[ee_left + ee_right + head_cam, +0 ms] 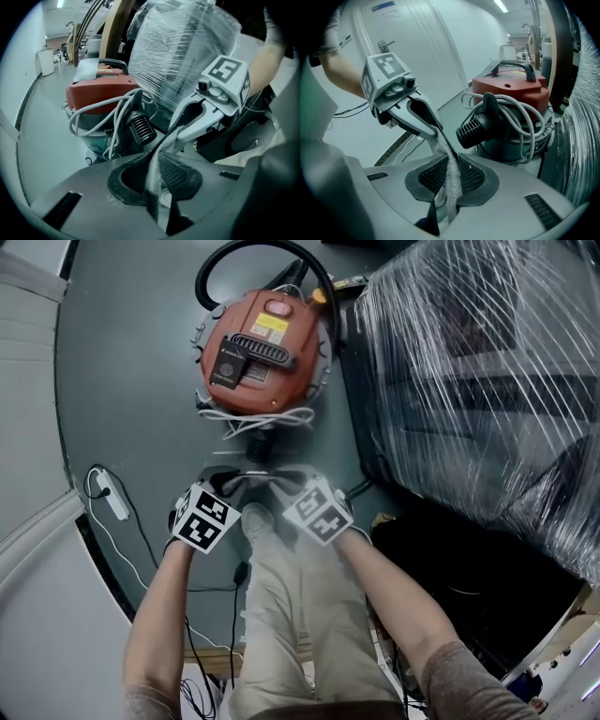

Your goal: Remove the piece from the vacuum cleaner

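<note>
Four fingers [174,175] tight on white cloth [153,183]

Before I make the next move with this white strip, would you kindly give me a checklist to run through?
1. Left gripper shut on the white fabric strip: ok.
2. Right gripper shut on the same strip: ok.
3. Strip runs straight between the two grippers: ok.
4. Strip free of the red vacuum cleaner: cannot tell; the black ribbed outlet sits close behind it.
5. Cord wound on the vacuum cleaner, clear of both grippers: ok.
</note>
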Demonstrator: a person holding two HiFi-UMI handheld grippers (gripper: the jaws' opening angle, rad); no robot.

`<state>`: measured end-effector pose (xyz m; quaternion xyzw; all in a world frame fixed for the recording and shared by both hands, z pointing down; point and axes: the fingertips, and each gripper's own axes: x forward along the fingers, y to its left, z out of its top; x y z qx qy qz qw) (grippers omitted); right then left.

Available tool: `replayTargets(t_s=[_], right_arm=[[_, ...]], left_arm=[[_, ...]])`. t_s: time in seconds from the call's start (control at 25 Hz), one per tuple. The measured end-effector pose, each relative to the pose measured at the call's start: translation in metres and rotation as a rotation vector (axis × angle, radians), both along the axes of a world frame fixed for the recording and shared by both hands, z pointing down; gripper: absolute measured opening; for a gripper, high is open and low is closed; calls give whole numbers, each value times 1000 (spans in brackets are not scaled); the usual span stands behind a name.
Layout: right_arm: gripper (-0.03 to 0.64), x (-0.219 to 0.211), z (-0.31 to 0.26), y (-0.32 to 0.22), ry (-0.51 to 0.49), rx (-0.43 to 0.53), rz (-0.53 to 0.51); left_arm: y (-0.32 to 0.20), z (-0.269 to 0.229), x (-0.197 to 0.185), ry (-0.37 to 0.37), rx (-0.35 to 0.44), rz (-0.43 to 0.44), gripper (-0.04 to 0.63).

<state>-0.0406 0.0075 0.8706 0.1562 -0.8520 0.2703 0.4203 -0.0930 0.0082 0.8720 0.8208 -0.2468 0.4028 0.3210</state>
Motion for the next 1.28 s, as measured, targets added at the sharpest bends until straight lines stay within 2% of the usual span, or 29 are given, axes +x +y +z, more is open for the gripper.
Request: replayTargets(t_s=[0.24,0.6,0.92,1.28], right_arm=[[54,8,-29,-2,-12,2,8],[54,29,-146,-20,-42,61,43],[55,56,-268,-25,-94,121,100],[55,75,-400,-35,-145,195,112]], left_arm=[[0,-27,7,25,-3,-59,66],[-13,-142,28,71,35,-140,64],[-20,-266,53,84,81,-143,67],[-31,-400,72,83,194,-90,66]])
